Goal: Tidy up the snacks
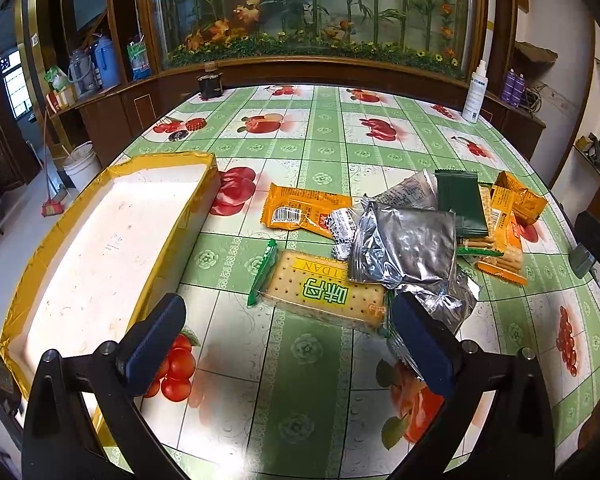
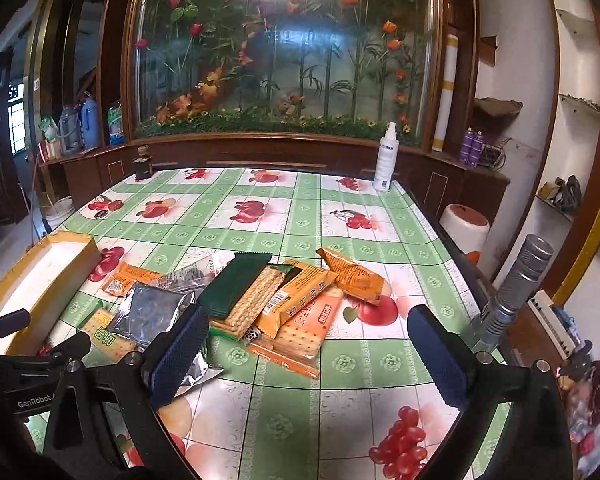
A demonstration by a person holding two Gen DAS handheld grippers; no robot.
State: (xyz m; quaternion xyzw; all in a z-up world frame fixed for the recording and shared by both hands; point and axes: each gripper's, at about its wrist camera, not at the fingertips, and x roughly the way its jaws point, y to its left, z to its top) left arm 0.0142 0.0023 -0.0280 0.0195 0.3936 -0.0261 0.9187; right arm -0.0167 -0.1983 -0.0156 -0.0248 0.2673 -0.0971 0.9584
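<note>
Left wrist view: the left tool (image 1: 286,344) hangs low over the worktop (image 1: 320,400) with its jaws spread wide and nothing between them; just ahead of the fingers lies a clear-wrapped cracker pack (image 1: 324,294) with green lettering, and its right fingertip overlaps the edge of a silver foil pouch (image 1: 408,246). Beyond these sits a loose pile of snacks: an orange packet (image 1: 306,210) with a barcode, a dark green packet (image 1: 458,200), and more orange packets (image 1: 518,198) at the pile's right side. To the left stands an empty yellow-edged box (image 1: 112,236) with a white floor, apart from the pile. In the right wrist view, the right tool (image 2: 302,354) is likewise fully open and holding nothing, poised above the near edge of the pile, where an orange cracker pack (image 2: 300,332) lies closest. A white spray bottle (image 2: 386,158) stands at the far edge of the worktop.
</note>
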